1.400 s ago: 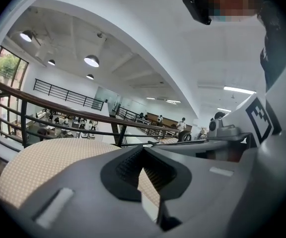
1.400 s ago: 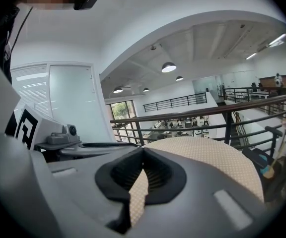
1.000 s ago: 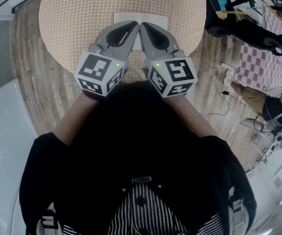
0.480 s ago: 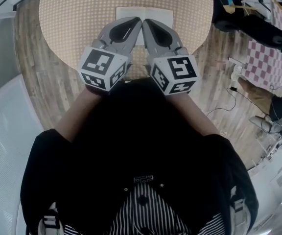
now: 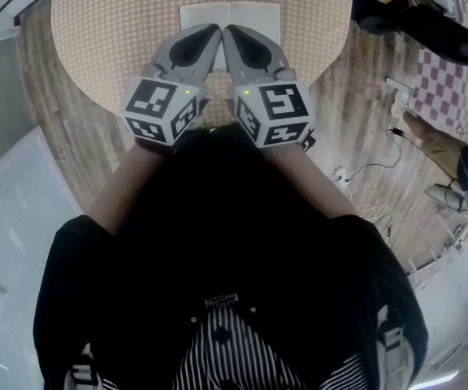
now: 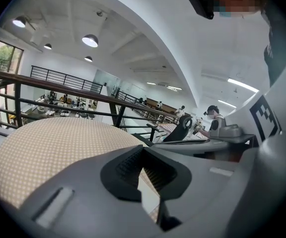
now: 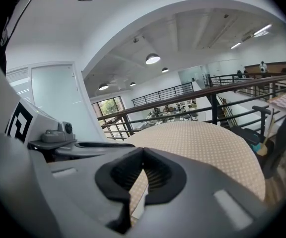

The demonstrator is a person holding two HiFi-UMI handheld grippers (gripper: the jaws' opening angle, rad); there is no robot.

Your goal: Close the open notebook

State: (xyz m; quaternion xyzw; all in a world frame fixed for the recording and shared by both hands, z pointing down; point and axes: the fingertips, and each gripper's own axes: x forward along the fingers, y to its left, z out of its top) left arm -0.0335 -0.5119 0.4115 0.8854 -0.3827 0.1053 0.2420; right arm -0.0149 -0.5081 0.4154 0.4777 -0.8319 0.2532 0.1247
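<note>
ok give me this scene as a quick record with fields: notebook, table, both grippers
notebook: open, flat on the table
table: round, dotted tan cloth
left gripper: jaws together, nothing between them, tip over the notebook's near part
right gripper: jaws together, empty, close beside the left one
contact with notebook: cannot tell
task: notebook not yet closed

free: bare cloth of round table (image 5: 104, 39) left, right and beyond notebook (image 5: 254, 15) | tight: left gripper (image 5: 215, 31) and right gripper (image 5: 228, 32) tips just beside each other over its near edge | obstacles: railing (image 6: 58, 81) behind table; dark chair (image 5: 376, 15) off its right
</note>
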